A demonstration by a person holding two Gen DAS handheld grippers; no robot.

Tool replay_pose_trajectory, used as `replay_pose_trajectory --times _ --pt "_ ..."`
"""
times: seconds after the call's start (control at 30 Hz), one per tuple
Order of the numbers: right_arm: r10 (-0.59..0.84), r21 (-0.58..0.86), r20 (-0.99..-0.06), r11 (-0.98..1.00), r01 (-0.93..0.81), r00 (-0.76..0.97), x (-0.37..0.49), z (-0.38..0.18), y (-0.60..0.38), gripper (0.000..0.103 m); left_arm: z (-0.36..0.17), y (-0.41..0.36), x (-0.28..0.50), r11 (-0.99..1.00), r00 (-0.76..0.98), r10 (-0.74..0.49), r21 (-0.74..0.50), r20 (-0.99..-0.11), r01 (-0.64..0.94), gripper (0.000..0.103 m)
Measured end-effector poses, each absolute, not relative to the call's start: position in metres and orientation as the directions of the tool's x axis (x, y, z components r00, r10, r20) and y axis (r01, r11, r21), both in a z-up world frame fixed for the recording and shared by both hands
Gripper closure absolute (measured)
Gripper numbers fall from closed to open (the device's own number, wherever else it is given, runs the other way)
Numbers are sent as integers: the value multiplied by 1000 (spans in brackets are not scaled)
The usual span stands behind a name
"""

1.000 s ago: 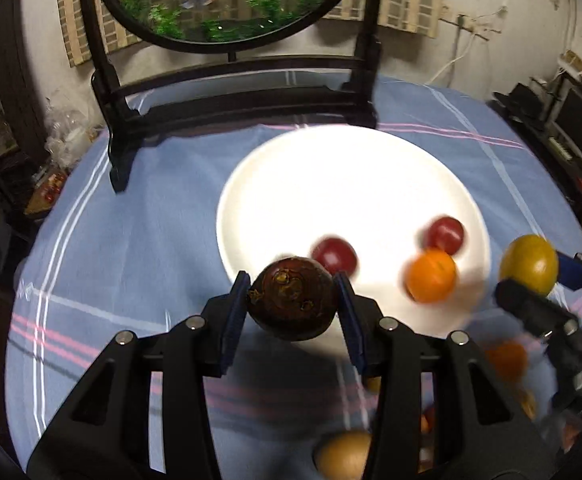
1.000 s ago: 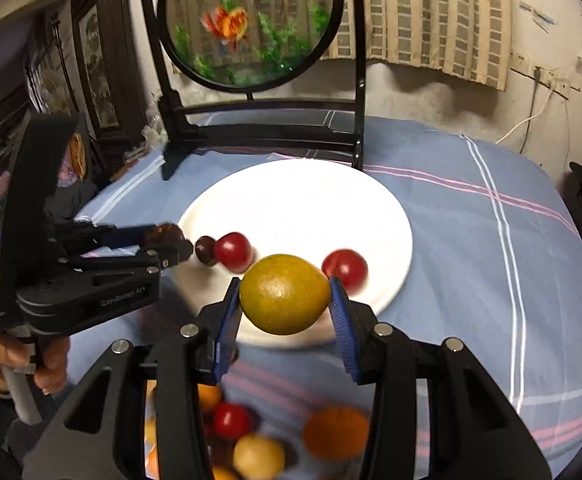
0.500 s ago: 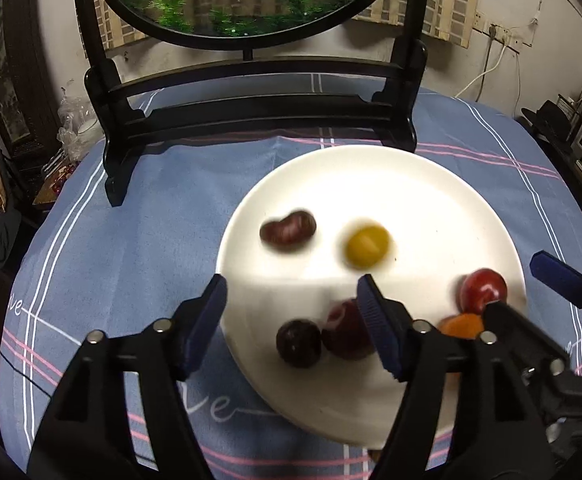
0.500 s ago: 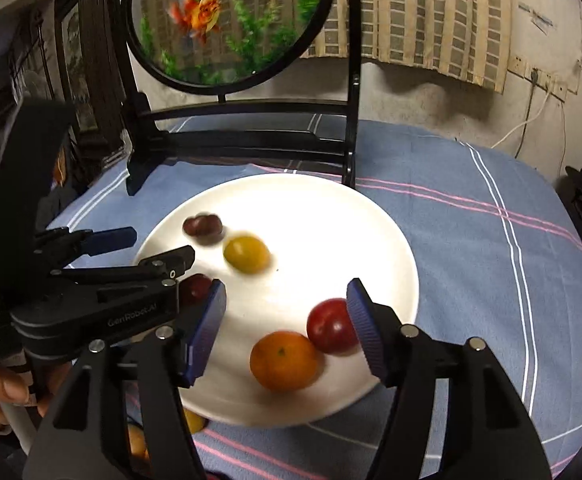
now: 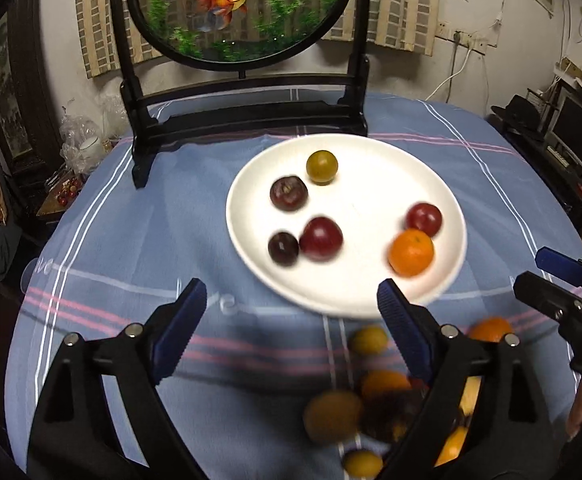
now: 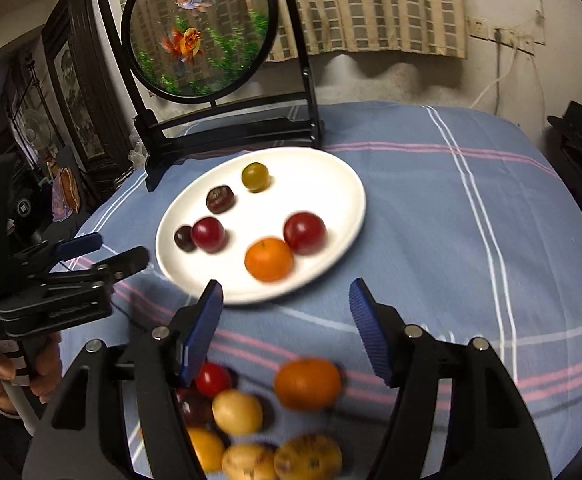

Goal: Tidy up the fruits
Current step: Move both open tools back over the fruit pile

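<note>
Both carried fruits now lie far-left on the white plate point(image 5: 443, 184), and the left gripper point(image 5: 291, 320) and right gripper point(image 6: 287, 312), jaws opening and empty, next need fruit from the near pile point(image 6: 247, 416).

light: dim room, bright plate point(image 5: 443, 184) | blur: near fruit smeared | edges: fisheye-bent, dark corners

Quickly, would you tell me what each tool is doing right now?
Left tool: empty, jaws opening above the blue striped tablecloth.
Right tool: empty, jaws opening.
</note>
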State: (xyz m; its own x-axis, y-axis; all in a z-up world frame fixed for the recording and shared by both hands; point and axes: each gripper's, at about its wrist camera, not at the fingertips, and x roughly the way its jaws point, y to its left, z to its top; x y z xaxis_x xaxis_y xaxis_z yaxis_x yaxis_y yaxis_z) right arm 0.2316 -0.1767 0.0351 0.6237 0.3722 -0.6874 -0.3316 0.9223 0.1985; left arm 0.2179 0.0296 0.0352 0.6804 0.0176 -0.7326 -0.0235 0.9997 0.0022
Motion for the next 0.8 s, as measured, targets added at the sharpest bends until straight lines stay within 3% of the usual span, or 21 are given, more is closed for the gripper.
replay_pose_trajectory --times 0.4,0.53,0.8 --pt "317 143 -745 936 -322 588 169 12 -195 37 1 24 149 1000 663 -21 -4 -748 27 10" --pt "240 25 -796 931 -365 555 147 -6 -194 37 -6 26 147 1000 674 -9 6 -738 20 10" --pt "210 -17 -833 915 -402 512 139 -26 -192 37 -10 33 147 999 680 -41 -25 -732 34 9"
